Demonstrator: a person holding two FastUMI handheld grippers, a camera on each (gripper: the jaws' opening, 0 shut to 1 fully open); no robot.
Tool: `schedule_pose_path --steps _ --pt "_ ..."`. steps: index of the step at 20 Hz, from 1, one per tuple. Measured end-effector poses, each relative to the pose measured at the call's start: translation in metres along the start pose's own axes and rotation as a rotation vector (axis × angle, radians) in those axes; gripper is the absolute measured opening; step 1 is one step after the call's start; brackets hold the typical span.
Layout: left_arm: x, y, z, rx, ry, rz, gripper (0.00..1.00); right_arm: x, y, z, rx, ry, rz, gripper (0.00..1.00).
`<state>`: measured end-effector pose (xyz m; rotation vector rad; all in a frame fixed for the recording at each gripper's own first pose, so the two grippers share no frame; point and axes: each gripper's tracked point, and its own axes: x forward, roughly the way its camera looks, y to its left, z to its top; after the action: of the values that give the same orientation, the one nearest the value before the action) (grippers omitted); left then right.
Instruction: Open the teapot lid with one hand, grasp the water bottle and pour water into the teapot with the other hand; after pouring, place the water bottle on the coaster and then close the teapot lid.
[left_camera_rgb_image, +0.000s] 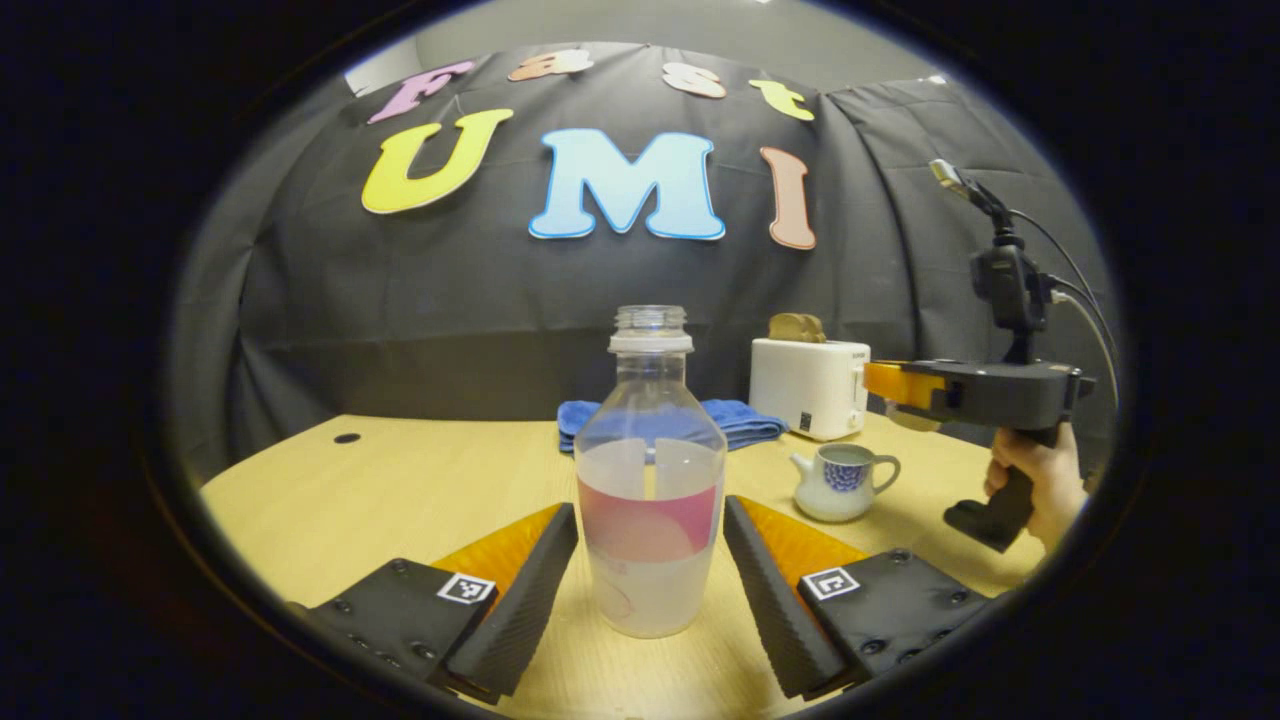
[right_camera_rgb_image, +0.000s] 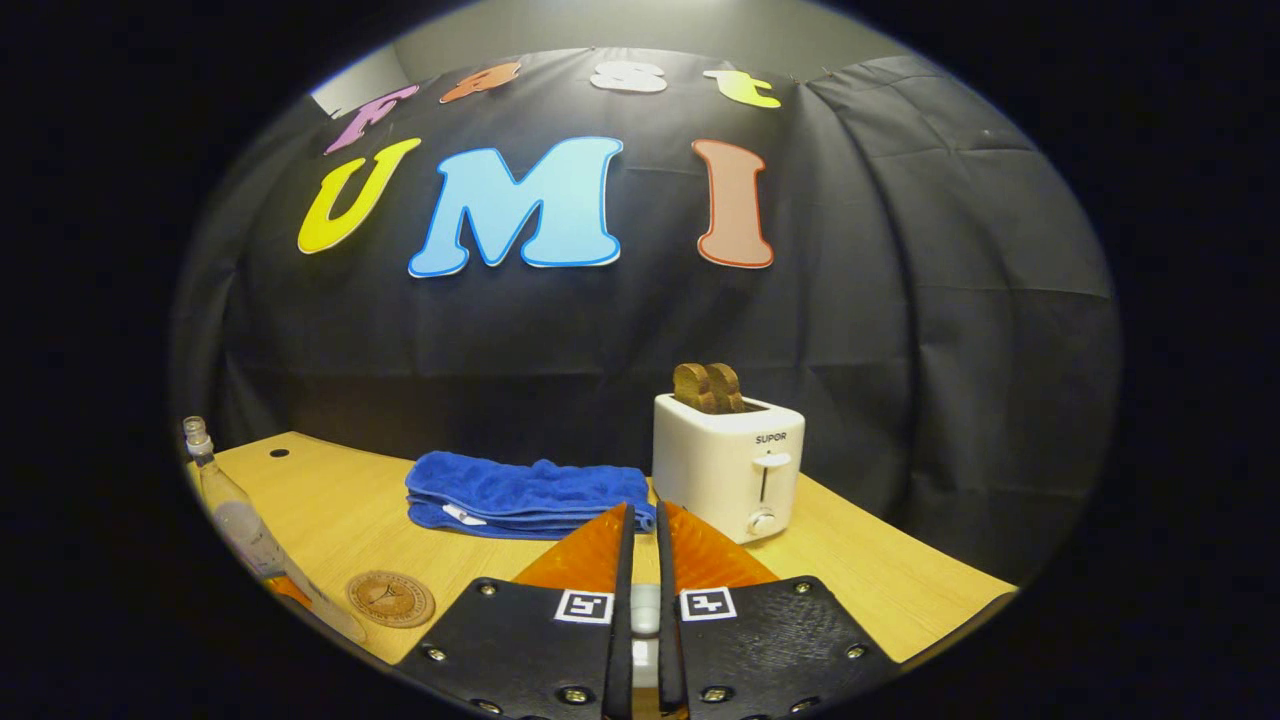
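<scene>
The left claw (left_camera_rgb_image: 650, 585) stands wide open, its fingers flanking the water bottle (left_camera_rgb_image: 651, 480) on either side with a visible gap to each; the bottle is uncapped, upright on the wooden surface (left_camera_rgb_image: 400, 490) and partly filled. Ahead and to the right of this claw sits the teapot (left_camera_rgb_image: 840, 482), lid off. Above the teapot, a hand (left_camera_rgb_image: 1040, 490) holds the right claw (left_camera_rgb_image: 885, 385) raised clear of the surface. In the right gripper view, the right claw (right_camera_rgb_image: 640, 560) is nearly closed on a small pale object, apparently the lid (right_camera_rgb_image: 645, 608). A round coaster (right_camera_rgb_image: 390, 598) lies to its lower left, beside the bottle (right_camera_rgb_image: 240, 520). Ahead lie a blue towel (right_camera_rgb_image: 520, 495) and a toaster (right_camera_rgb_image: 730, 465).
</scene>
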<state>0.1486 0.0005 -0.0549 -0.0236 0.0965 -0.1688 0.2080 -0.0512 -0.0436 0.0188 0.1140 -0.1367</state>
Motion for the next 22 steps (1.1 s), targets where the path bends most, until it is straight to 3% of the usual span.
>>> schedule_pose_path --steps 2,5,9,14,19,22 --pt "0.003 -0.005 -0.003 0.023 0.015 -0.008 1.00 -0.008 -0.014 -0.005 0.006 0.001 -0.009 0.10" --pt "0.006 -0.008 -0.004 0.075 0.036 -0.011 0.88 -0.009 -0.034 -0.008 0.036 -0.002 -0.024 0.10" --pt "0.011 -0.016 0.000 0.184 0.080 -0.001 0.87 -0.006 -0.051 -0.013 0.102 0.021 -0.034 0.10" --pt "0.035 -0.033 0.006 0.450 0.144 -0.035 0.84 -0.008 -0.070 -0.012 0.138 0.022 -0.049 0.10" --pt "0.069 -0.041 0.035 0.796 0.120 -0.057 0.84 -0.010 -0.082 -0.012 0.146 0.034 -0.059 0.10" --pt "0.089 -0.045 0.034 0.970 0.146 -0.107 0.84 -0.012 -0.088 -0.011 0.116 0.046 -0.063 0.10"
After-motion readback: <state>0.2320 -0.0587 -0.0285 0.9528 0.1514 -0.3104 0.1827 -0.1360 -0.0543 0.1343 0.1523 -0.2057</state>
